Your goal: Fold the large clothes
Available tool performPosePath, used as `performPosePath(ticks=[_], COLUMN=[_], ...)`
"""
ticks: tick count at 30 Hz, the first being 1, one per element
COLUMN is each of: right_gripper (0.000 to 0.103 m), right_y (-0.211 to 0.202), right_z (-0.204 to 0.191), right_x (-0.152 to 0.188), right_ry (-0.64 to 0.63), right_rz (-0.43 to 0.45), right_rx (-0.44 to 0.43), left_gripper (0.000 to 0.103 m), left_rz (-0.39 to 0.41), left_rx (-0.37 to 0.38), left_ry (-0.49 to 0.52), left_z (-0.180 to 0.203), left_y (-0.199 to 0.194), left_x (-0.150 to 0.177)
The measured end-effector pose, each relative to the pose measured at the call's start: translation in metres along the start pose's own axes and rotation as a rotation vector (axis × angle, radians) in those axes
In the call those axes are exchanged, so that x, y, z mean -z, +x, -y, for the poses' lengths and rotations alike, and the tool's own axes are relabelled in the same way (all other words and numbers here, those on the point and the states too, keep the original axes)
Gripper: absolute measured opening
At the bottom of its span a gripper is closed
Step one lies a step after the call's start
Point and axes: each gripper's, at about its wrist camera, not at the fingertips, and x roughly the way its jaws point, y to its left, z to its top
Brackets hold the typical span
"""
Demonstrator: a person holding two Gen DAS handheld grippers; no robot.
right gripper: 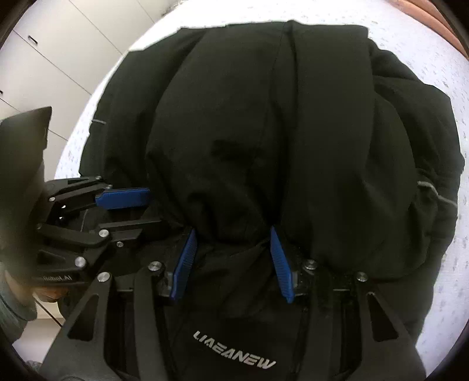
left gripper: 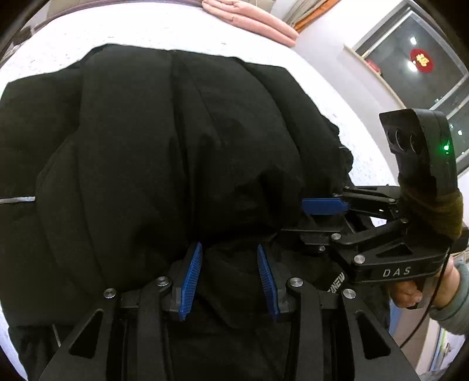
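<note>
The black padded coat [left gripper: 164, 152] lies bunched on the white bed [left gripper: 346, 123], with the left gripper [left gripper: 230, 278] and right gripper [right gripper: 234, 263] set side by side, jaws parted around its near hem, probably to fold it over.

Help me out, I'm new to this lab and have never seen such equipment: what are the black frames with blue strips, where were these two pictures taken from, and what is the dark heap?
No robot arm is here. A person holds two hand grippers, each with a fisheye camera looking forward along its two fingers. One picture comes from the left gripper, the other from the right gripper. The blue strips are the ribbed finger pads. Each camera also catches the other tool from the side: the right gripper appears in the left view, with the person's hand on its grip. The dark heap is a bulky black jacket, partly folded, lying on a white bedspread; a pink folded item lies at the far edge. Both grippers have their jaws spread with jacket fabric bunched between them, so nothing looks firmly clamped.
</note>
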Motion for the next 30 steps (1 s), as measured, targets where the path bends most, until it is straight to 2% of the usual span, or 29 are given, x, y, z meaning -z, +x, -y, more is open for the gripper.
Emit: performPosePath(ticks=[5,12,14,18,21,23,25,27,28,30], right_gripper=[0.049,0.049,0.05,0.051,0.056,0.057,0.057,0.059,0.06,0.063], right_y=[-0.007,-0.042,-0.059,-0.102,-0.129,-0.154,-0.177,-0.209,-0.218,-0.231], right_z=[0.009,0.033,0.04,0.056,0.064,0.07,0.069,0.064,0.066,0.07], right_x=[0.012,0.038,0.051,0.084,0.116,0.145,0.164,0.187,0.194,0.222], right_ry=[-0.029,-0.065,-0.07,-0.076,0.011,0.115,0.202,0.267,0.285,0.328], right_rz=[0.049,0.165,0.198,0.283,0.32,0.323,0.326,0.337,0.344,0.368], right_rx=[-0.043,-0.174,-0.171,-0.085,-0.053,-0.093,-0.112,-0.069,-0.045,-0.006], left_gripper=[0.041,0.041,0.041,0.041,0.041,0.041,0.044,0.048,0.053,0.057], left_rz=[0.056,0.16,0.207,0.281,0.321,0.321,0.307,0.29,0.287,0.285], left_rx=[-0.005,-0.057,-0.1,-0.208,-0.26,-0.326,-0.349,-0.396,-0.428,-0.493], left_ry=[0.023,0.056,0.062,0.024,-0.054,-0.105,-0.13,-0.133,-0.133,-0.143], left_z=[0.003,0.001,0.001,-0.001,-0.005,0.0,0.007,0.012,0.016,0.019], left_y=[-0.011,-0.068,-0.092,-0.136,-0.166,-0.186,-0.201,-0.219,-0.221,-0.236], left_x=[0.011,0.041,0.056,0.093,0.131,0.164,0.191,0.217,0.226,0.248])
